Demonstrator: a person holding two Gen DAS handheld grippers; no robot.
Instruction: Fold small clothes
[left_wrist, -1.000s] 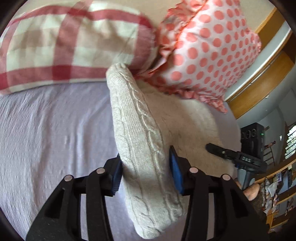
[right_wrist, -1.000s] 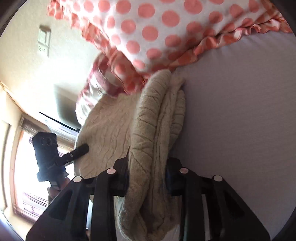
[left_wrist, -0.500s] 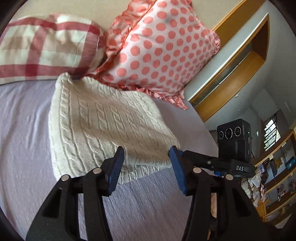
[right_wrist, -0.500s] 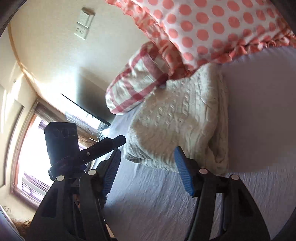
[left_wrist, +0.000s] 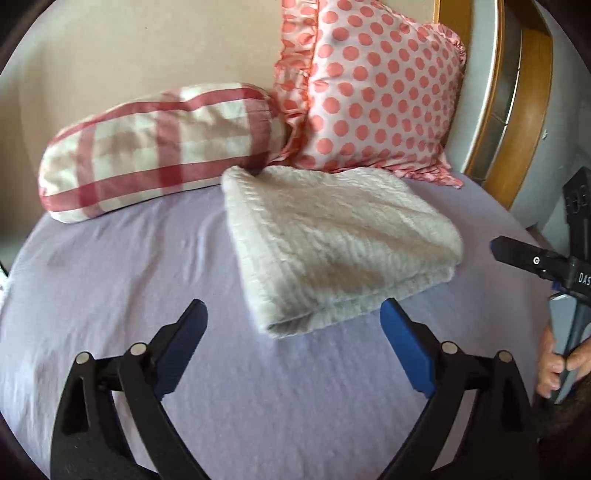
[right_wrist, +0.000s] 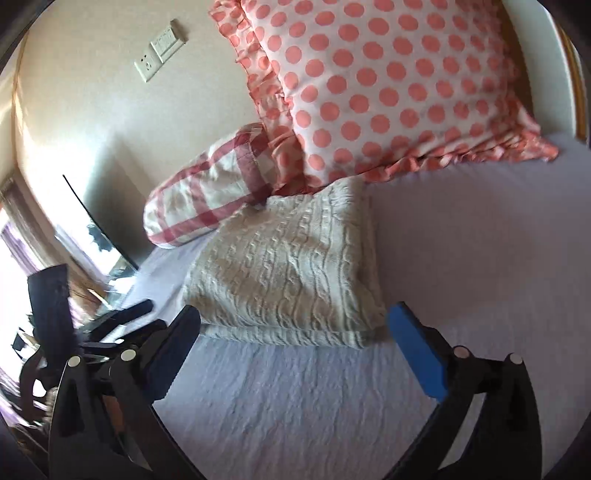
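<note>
A cream cable-knit sweater (left_wrist: 332, 240) lies folded in a flat rectangle on the lilac bed sheet (left_wrist: 110, 288), its far edge against the pillows. It also shows in the right wrist view (right_wrist: 291, 273). My left gripper (left_wrist: 293, 317) is open and empty, just short of the sweater's near edge. My right gripper (right_wrist: 293, 317) is open and empty, its fingers on either side of the sweater's near edge, not touching it. The right gripper shows in the left wrist view (left_wrist: 535, 262), held by a hand.
A red-and-white checked pillow (left_wrist: 159, 147) and a pink polka-dot pillow (left_wrist: 373, 92) lean on the wall behind the sweater. A wooden headboard frame (left_wrist: 524, 110) stands at the right. A wall socket (right_wrist: 159, 51) and a window (right_wrist: 14, 258) lie left.
Both grippers let go of the sweater and opened wide. Both drew back from it. The sweater now lies flat and folded on the sheet.
</note>
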